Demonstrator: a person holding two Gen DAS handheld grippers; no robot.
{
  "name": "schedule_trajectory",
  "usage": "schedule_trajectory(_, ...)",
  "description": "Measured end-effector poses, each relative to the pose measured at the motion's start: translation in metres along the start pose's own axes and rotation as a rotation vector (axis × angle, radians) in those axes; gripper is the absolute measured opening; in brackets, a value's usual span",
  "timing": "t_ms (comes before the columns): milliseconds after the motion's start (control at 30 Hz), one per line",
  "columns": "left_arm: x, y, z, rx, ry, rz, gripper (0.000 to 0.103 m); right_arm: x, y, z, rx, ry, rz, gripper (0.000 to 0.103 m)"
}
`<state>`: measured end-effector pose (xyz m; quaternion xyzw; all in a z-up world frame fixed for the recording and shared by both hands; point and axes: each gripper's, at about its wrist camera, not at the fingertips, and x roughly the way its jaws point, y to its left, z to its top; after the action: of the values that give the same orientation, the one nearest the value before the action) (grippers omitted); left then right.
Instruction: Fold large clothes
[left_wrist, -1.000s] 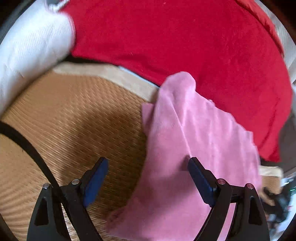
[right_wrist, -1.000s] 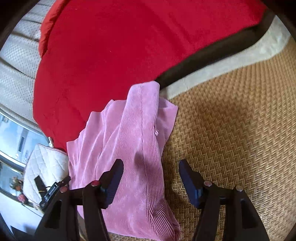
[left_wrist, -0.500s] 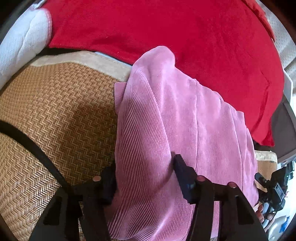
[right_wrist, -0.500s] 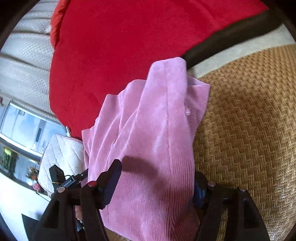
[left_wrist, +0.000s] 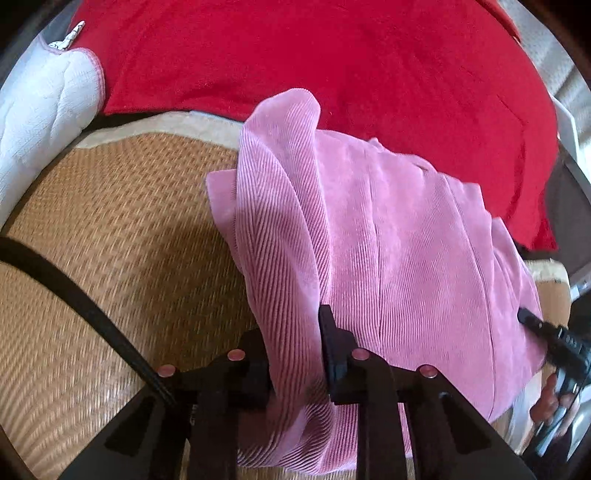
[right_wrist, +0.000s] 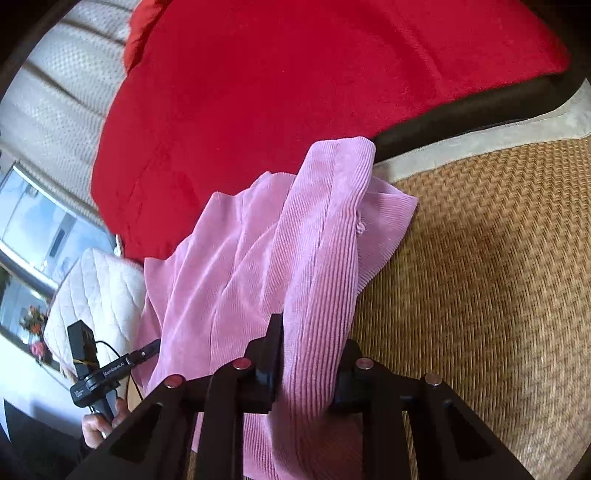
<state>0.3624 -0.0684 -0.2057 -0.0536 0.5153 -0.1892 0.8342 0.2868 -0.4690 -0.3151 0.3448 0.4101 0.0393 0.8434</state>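
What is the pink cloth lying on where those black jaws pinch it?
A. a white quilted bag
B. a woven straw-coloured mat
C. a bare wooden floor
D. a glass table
B: in both wrist views the pink cloth lies mostly on the woven mat, with its far end against the red blanket.

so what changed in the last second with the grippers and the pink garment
Both grippers moved in over the pink corduroy garment and their jaws have just been closing. The left gripper now pinches a fold at its near edge, and the right gripper pinches another fold; a second ago both stood open. The garment still lies on the woven mat, against the red blanket.
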Motion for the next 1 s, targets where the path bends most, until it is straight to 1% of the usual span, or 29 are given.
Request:
schedule_trajectory(133, -0.017, 0.005, -0.027, 0.038, 0.027, -0.034, 0.023, -0.009, 0.002, -0.022, -0.013, 0.048, 0.014, 0.023)
schedule_trajectory(300, -0.027, 0.015, -0.050, 0.054, 0.044, -0.064, 0.024, -0.025, 0.005, -0.051, -0.037, 0.072, 0.021, 0.023)
schedule_trajectory(367, -0.031, 0.021, -0.054, 0.048, 0.046, -0.062, 0.033, -0.027, 0.006, -0.060, -0.050, 0.064, 0.001, 0.023)
schedule_trajectory(400, -0.032, 0.022, -0.054, 0.044, 0.047, -0.051, 0.038, -0.028, 0.009, -0.064, -0.065, 0.056, -0.023, 0.024)
schedule_trajectory(433, -0.035, 0.025, -0.054, 0.033, 0.044, -0.028, 0.052, -0.028, 0.011, -0.066, -0.066, 0.048, -0.035, 0.026)
schedule_trajectory(467, -0.041, 0.030, -0.054, 0.021, 0.031, 0.008, 0.060, -0.025, 0.015, -0.064, -0.054, 0.047, -0.042, 0.027)
schedule_trajectory(500, -0.045, 0.032, -0.055, 0.017, 0.015, 0.026, 0.060, -0.026, 0.017, -0.062, -0.037, 0.056, -0.061, 0.029)
schedule_trajectory(533, -0.052, 0.035, -0.057, 0.011, -0.005, 0.031, 0.061, -0.027, 0.019, -0.061, -0.028, 0.064, -0.081, 0.030)
schedule_trajectory(600, -0.066, 0.044, -0.062, -0.021, -0.041, 0.042, 0.064, -0.039, 0.018, -0.055, -0.013, 0.043, -0.122, 0.030)
schedule_trajectory(633, -0.073, 0.050, -0.067, -0.045, -0.060, 0.046, 0.069, -0.046, 0.017, -0.052, -0.010, 0.016, -0.146, 0.030)
schedule_trajectory(667, -0.081, 0.055, -0.074, -0.075, -0.078, 0.045, 0.071, -0.053, 0.015, -0.050, -0.008, -0.012, -0.167, 0.030)
schedule_trajectory(700, -0.087, 0.061, -0.080, -0.104, -0.090, 0.043, 0.071, -0.063, 0.014, -0.049, -0.004, -0.048, -0.199, 0.030)
schedule_trajectory(733, -0.092, 0.066, -0.088, -0.137, -0.097, 0.040, 0.071, -0.075, 0.013, -0.050, 0.004, -0.102, -0.254, 0.030)
schedule_trajectory(767, -0.095, 0.068, -0.096, -0.164, -0.103, 0.038, 0.071, -0.082, 0.014, -0.050, 0.008, -0.136, -0.280, 0.030)
schedule_trajectory(800, -0.097, 0.070, -0.101, -0.181, -0.106, 0.037, 0.071, -0.087, 0.015, -0.051, 0.009, -0.152, -0.286, 0.030)
schedule_trajectory(833, -0.098, 0.071, -0.107, -0.192, -0.105, 0.043, 0.071, -0.089, 0.018, -0.051, 0.010, -0.161, -0.273, 0.030)
schedule_trajectory(867, -0.099, 0.061, -0.104, -0.193, -0.104, 0.061, 0.071, -0.087, 0.022, -0.050, 0.016, -0.156, -0.244, 0.030)
schedule_trajectory(900, -0.100, 0.058, -0.105, -0.184, -0.109, 0.091, 0.071, -0.083, 0.025, -0.049, 0.016, -0.148, -0.227, 0.030)
schedule_trajectory(933, -0.101, 0.052, -0.106, -0.160, -0.127, 0.139, 0.071, -0.074, 0.036, -0.048, 0.003, -0.129, -0.201, 0.030)
schedule_trajectory(1000, -0.102, 0.040, -0.105, -0.117, -0.158, 0.205, 0.074, -0.058, 0.059, -0.053, -0.058, -0.092, -0.180, 0.030)
